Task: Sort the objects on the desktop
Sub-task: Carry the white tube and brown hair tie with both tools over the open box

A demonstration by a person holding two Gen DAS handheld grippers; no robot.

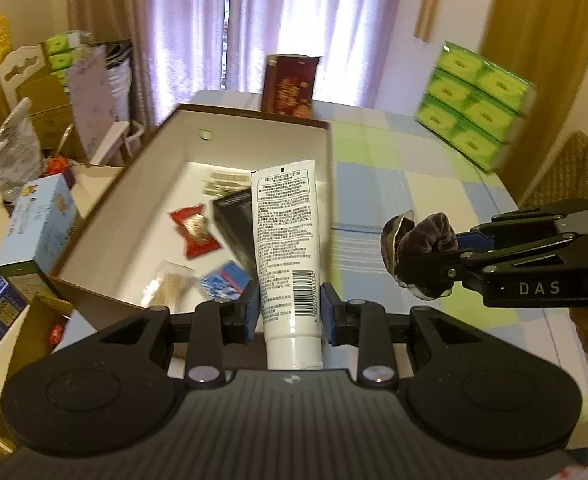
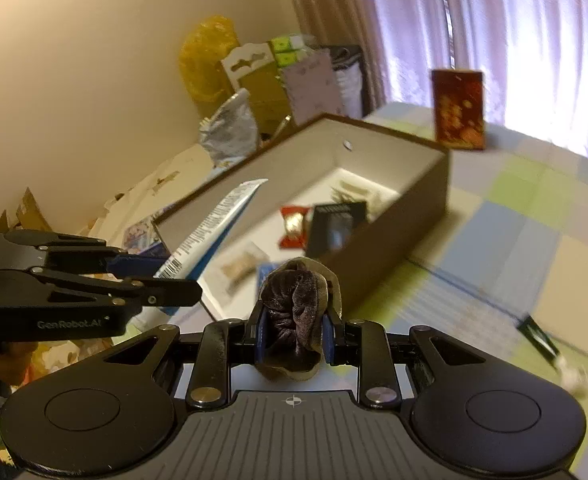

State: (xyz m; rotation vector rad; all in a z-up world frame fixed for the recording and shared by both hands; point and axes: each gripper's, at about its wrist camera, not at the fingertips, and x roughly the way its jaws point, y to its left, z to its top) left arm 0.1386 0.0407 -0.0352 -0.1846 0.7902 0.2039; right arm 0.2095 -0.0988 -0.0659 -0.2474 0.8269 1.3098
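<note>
My left gripper (image 1: 290, 308) is shut on a white cream tube (image 1: 286, 236), whose flat end points out over the near right corner of an open brown box (image 1: 254, 114). The box holds a red candy wrapper (image 1: 194, 230), a black packet (image 1: 234, 220), a blue sachet (image 1: 226, 282) and other small items. My right gripper (image 2: 294, 330) is shut on a dark brown velvet scrunchie (image 2: 294, 304), held above the table just short of the box (image 2: 409, 216). From the left wrist view the right gripper (image 1: 407, 254) hangs to the right of the box with the scrunchie (image 1: 425, 240).
A checked tablecloth (image 1: 413, 200) covers the table. A dark red carton (image 1: 290, 84) stands behind the box and a stack of green tissue packs (image 1: 473, 108) sits at the far right. Blue boxes (image 1: 38, 228), bags and cartons crowd the left side. A dark brush-like item (image 2: 541, 340) lies on the cloth.
</note>
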